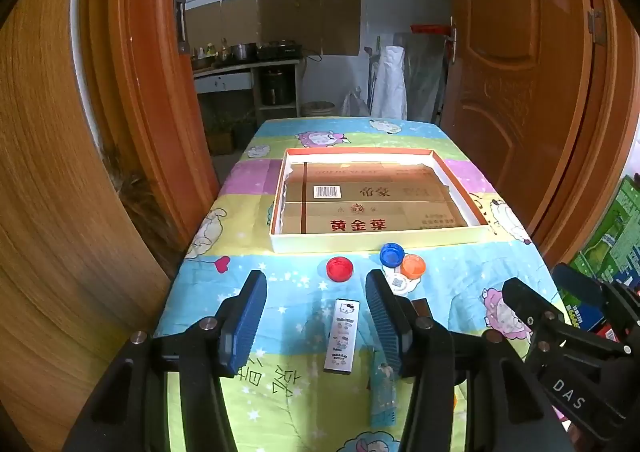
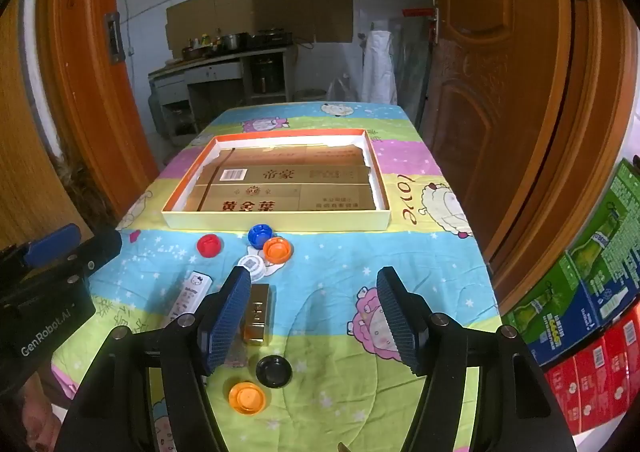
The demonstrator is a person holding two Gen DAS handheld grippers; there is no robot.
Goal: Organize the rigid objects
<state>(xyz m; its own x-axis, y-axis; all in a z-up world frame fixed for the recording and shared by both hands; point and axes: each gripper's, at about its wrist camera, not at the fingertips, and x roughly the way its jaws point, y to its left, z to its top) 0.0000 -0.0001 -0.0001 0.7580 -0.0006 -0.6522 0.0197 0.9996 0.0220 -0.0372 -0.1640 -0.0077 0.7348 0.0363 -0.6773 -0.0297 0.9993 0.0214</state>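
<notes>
Two grippers hover over the table [image 1: 460, 284], both wide open and holding nothing. Going left to right: the left gripper [image 1: 316, 304] has the white Hello Kitty case [image 1: 341, 336] lying right between its jaws, long axis running away from the camera, roughly in line with them, so a straight drop looks enough. Next comes the gold bar [image 2: 259, 314], just inside the left jaw of the right gripper [image 2: 314, 312], also lengthwise. Bottle caps sit beyond, near the empty tray [image 2: 276, 218]. I'd guess the left goes first.
</notes>
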